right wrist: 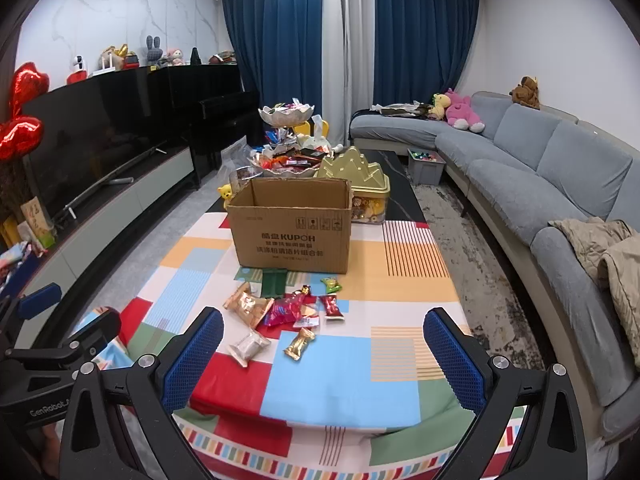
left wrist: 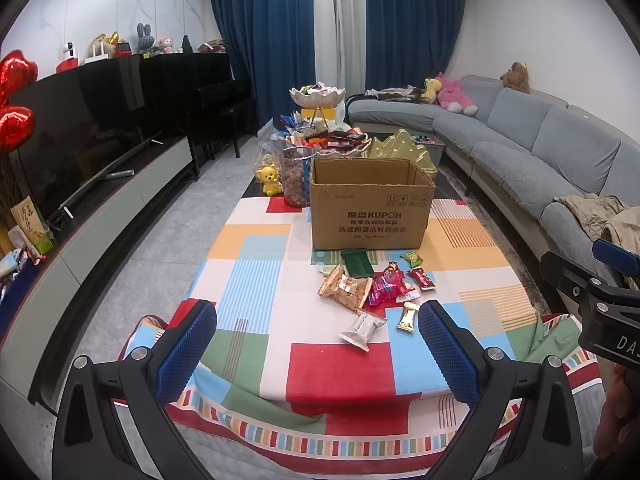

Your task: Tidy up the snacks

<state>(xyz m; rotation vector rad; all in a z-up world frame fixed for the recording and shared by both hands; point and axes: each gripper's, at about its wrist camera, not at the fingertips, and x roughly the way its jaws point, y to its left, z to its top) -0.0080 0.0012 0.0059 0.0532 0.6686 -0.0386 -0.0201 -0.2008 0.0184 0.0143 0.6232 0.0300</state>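
Nothing is sorted yet: the snack packets (right wrist: 280,312) lie loose on the bench (right wrist: 344,384) near the open cardboard box (right wrist: 292,232). Left tool (left wrist: 318,354) and right tool (right wrist: 324,356) hover released, empty.

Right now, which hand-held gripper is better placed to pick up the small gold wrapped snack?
Right hand-held gripper: the gold wrapped snack lies between its open fingers, close ahead. For the left hand-held gripper it sits beside the right finger, off-centre.
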